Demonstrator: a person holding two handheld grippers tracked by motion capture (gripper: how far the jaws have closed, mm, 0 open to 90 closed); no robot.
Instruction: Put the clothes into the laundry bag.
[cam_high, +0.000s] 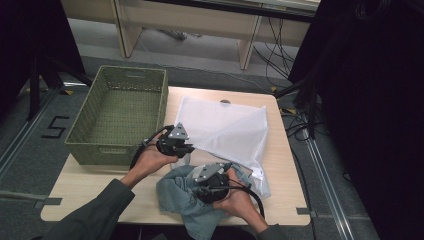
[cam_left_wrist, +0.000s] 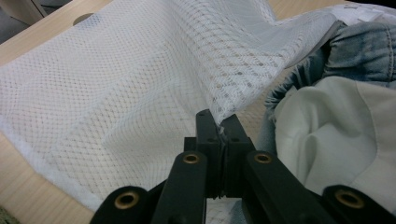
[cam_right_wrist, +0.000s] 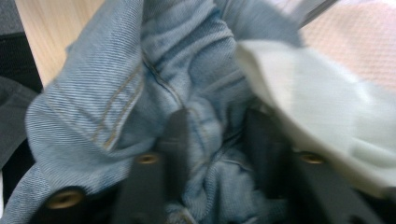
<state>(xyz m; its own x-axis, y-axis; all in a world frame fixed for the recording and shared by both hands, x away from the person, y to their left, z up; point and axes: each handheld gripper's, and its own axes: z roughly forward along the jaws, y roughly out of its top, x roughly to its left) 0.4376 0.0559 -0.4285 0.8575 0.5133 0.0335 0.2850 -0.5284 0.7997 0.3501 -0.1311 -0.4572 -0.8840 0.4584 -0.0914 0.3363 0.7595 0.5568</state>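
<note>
A white mesh laundry bag (cam_high: 225, 127) lies flat on the wooden table (cam_high: 95, 182). My left gripper (cam_high: 186, 148) is shut on the bag's near edge; the left gripper view shows the mesh (cam_left_wrist: 140, 79) pinched between the closed jaws of my left gripper (cam_left_wrist: 222, 126). A crumpled pair of light blue jeans (cam_high: 182, 192) with a pale lining (cam_left_wrist: 336, 130) sits at the table's front edge. My right gripper (cam_high: 200, 190) is pressed into the denim (cam_right_wrist: 140, 70), its jaws closed around a fold of the fabric at my right gripper (cam_right_wrist: 217, 135).
A green woven basket (cam_high: 120, 112) stands at the table's left, just beyond my left hand. The bag's near right corner overlaps the jeans. Cables and desk legs lie on the floor past the table's far edge.
</note>
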